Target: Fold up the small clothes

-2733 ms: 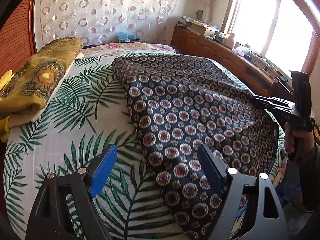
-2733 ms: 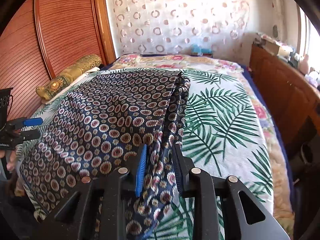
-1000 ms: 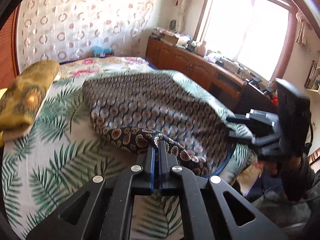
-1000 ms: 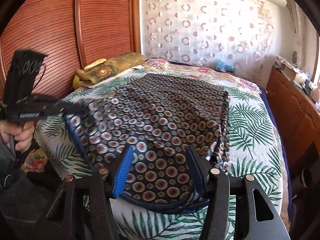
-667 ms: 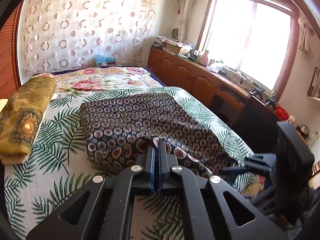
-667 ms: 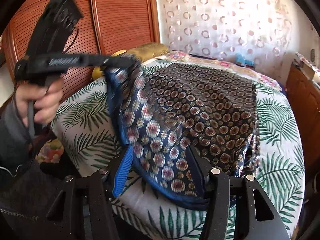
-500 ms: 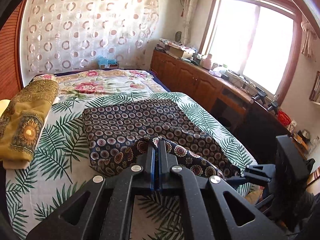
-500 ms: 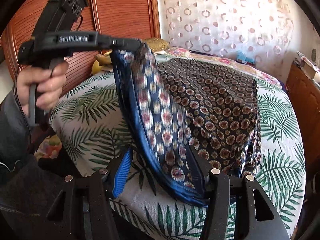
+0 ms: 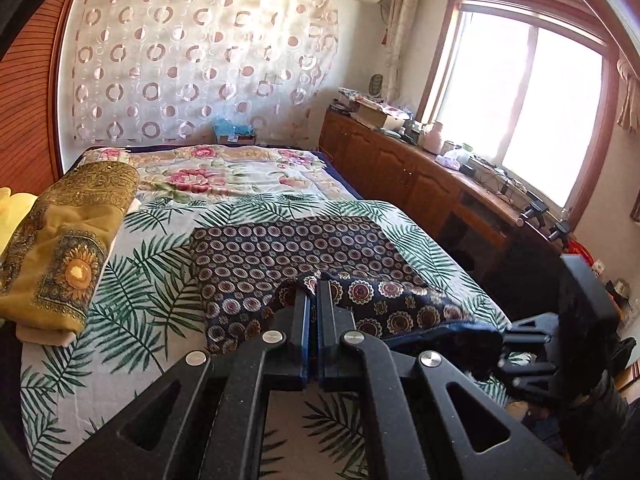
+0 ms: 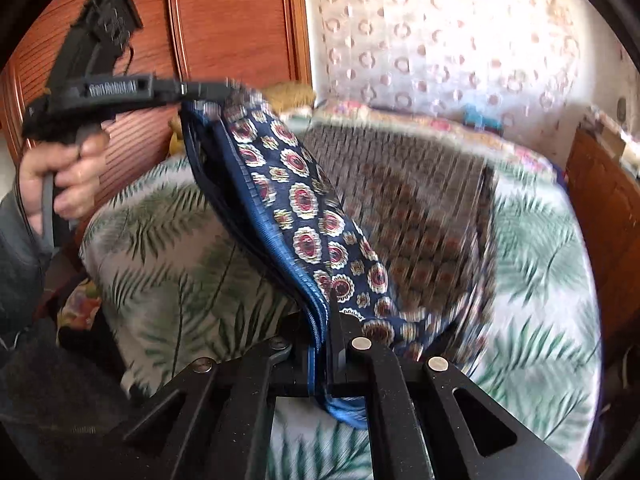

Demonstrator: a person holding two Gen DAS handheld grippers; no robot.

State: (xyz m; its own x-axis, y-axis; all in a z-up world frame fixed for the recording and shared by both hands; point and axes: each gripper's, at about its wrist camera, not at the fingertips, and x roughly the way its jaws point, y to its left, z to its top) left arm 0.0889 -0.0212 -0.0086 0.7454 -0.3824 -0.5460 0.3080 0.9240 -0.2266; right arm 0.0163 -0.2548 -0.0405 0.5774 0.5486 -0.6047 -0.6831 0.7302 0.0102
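Note:
A dark blue garment (image 9: 280, 252) with round red and cream medallions lies on the palm-leaf bedspread (image 9: 140, 280). My left gripper (image 9: 313, 300) is shut on its near edge and holds it above the bed. My right gripper (image 10: 322, 320) is shut on the blue-trimmed hem (image 10: 304, 248) of the same garment. The hem runs taut between the two grippers, lifted off the bed. In the right wrist view the left gripper (image 10: 224, 90) shows at upper left in a hand. The right gripper (image 9: 508, 344) shows at lower right in the left wrist view.
A folded mustard-yellow cloth (image 9: 68, 240) lies along the bed's left side. A wooden cabinet (image 9: 420, 176) with clutter runs under the window on the right. A red-brown slatted wardrobe (image 10: 132, 20) stands left of the bed. A floral cover (image 9: 224, 172) lies at the bed's far end.
My right gripper has closed on the garment's hem. Both grippers have lifted the near edge up off the bed, and the left gripper has risen with it.

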